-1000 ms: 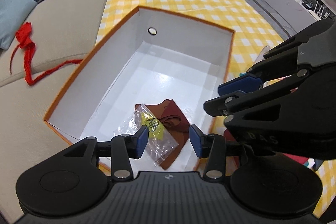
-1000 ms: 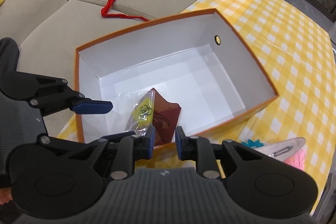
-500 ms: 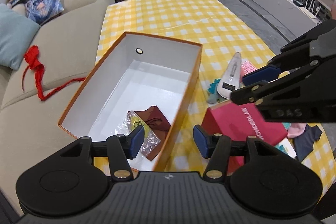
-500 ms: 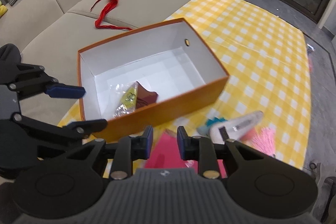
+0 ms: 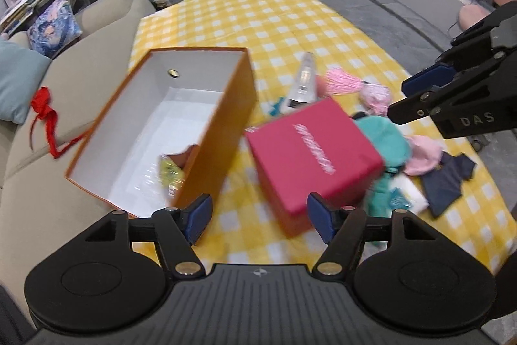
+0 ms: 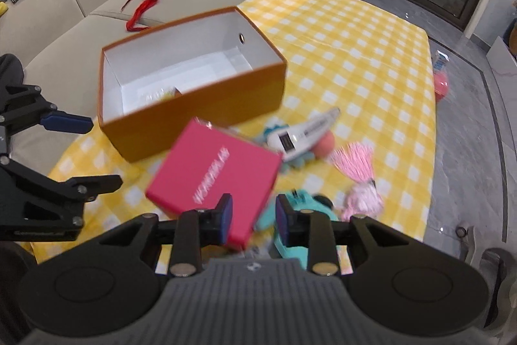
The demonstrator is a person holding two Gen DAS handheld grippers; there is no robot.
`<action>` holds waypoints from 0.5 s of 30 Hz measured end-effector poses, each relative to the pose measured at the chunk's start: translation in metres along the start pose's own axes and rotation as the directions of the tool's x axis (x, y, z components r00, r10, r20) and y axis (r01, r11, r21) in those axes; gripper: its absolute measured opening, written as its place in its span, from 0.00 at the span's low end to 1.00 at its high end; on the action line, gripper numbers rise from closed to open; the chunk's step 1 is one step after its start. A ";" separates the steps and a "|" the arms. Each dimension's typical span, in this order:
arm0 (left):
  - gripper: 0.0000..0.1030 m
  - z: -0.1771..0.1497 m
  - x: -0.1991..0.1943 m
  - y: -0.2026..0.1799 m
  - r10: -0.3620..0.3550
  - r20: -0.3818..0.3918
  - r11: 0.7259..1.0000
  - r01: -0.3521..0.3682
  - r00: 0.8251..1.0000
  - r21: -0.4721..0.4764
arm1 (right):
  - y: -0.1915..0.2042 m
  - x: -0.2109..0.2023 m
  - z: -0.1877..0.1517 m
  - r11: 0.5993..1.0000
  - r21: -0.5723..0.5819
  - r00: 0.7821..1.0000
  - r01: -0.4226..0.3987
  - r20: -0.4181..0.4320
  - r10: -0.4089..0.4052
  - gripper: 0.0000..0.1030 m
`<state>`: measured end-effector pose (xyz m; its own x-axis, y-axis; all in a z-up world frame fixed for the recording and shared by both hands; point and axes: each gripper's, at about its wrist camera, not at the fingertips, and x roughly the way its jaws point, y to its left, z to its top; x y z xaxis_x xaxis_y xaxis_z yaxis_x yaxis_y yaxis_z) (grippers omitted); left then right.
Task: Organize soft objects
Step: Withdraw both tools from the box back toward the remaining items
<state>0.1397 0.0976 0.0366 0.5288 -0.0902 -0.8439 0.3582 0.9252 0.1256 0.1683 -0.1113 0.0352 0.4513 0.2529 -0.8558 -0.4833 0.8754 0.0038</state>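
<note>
While I hold both grippers over the yellow check cloth (image 5: 290,31), left gripper (image 5: 258,219) has jaws wide apart & empty, just been opening; right gripper (image 6: 252,212) jaws part open, also opening, nothing clamped. Orange box (image 5: 213,131) sits at cloth's left w/ a plastic bag (image 5: 168,177) inside. Pink box (image 5: 310,147) just right of it; teal cloth (image 5: 384,134), pink bits & navy cloth (image 5: 446,180) beyond.

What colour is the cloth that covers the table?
The tablecloth is yellow with white checks; the right wrist view shows it best.

Matt cardboard orange box (image 5: 213,131), glossy checked tablecloth (image 5: 290,21), crinkly plastic bag (image 5: 168,180).
</note>
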 end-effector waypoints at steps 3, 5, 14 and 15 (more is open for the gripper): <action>0.76 -0.015 -0.002 -0.014 -0.037 -0.006 0.999 0.036 0.999 -0.022 | -0.013 0.002 -0.023 1.000 0.025 1.000 0.000 -0.011 0.001 0.29; 0.76 -0.023 -0.002 -0.022 -0.049 -0.008 0.998 0.049 0.999 -0.029 | -0.022 0.002 -0.038 0.999 0.047 1.000 0.000 -0.014 0.001 0.30; 0.76 -0.059 0.016 -0.049 -0.094 0.007 0.993 0.094 0.996 -0.073 | -0.047 0.017 -0.107 0.993 0.109 0.998 0.053 -0.037 -0.050 0.35; 0.76 -0.062 0.019 -0.050 -0.106 0.002 0.991 0.106 0.994 -0.084 | -0.048 0.019 -0.112 0.992 0.113 0.998 0.059 -0.039 -0.055 0.35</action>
<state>0.0839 0.0725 -0.0181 0.4895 -0.1883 -0.8514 0.3458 0.9383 -0.0086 0.1159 -0.1946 -0.0395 0.4473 0.1884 -0.8743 -0.3680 0.9297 0.0121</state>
